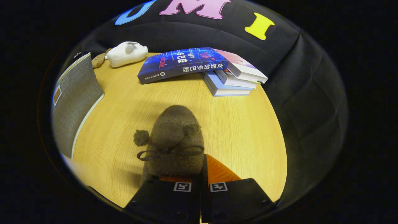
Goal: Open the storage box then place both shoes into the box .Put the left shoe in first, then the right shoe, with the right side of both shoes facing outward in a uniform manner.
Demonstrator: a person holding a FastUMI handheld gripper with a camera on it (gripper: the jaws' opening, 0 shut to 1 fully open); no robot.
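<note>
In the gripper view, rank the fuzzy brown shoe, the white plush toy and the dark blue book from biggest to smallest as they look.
1. Fuzzy brown shoe, though it is held in the gripper jaws right at the camera, so nearness inflates it.
2. Dark blue book.
3. White plush toy.

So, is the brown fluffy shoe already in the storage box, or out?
Out. The brown fluffy shoe is over the wooden table, the gripper shut on its rear; the grey storage box stands apart.

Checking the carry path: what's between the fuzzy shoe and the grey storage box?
Bare wooden tabletop lies between the shoe, held in the fingers, and the storage box, in the gripper view.
</note>
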